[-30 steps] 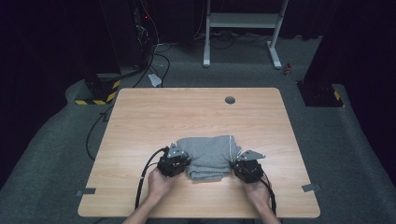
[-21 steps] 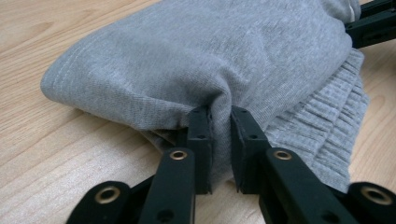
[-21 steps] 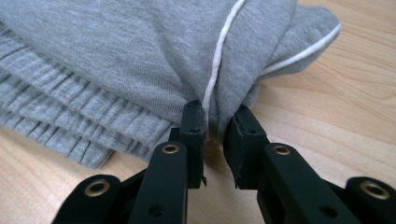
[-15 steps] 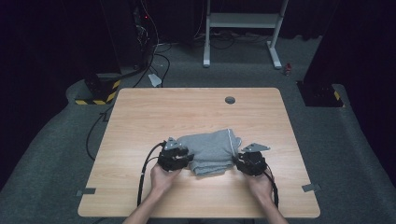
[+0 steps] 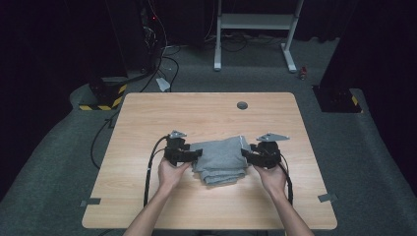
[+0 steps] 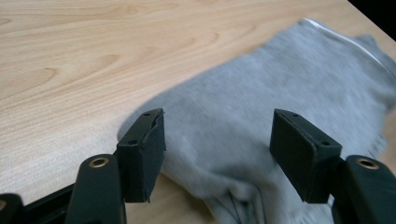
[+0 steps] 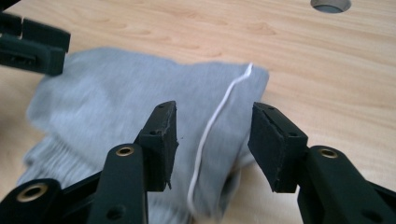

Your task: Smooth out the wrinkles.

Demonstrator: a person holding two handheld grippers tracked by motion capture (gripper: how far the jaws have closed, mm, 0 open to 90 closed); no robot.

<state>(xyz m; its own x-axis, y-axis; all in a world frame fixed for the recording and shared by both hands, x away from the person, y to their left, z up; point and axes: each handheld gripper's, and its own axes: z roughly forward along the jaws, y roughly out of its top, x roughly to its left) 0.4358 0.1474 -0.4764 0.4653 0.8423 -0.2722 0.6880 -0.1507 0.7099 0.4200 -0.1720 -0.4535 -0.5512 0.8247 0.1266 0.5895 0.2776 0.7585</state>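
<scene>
A folded grey garment lies on the wooden table, slightly nearer the front edge. My left gripper sits at its left edge and my right gripper at its right edge. In the left gripper view the left gripper has its jaws apart, just opened, over the grey cloth without pressing it. In the right gripper view the right gripper has also just opened. It hovers over the cloth and a white drawstring, clear of both pads.
A round cable hole sits in the table's far half. On the carpet behind are a white frame, a black-and-yellow striped base and loose cables. Grey tape marks flag the front corners.
Both grippers have let go of the garment's edges: their jaws went from closed on cloth to apart. Both hands rose and shifted away from the front edge. The garment lies slightly looser.
</scene>
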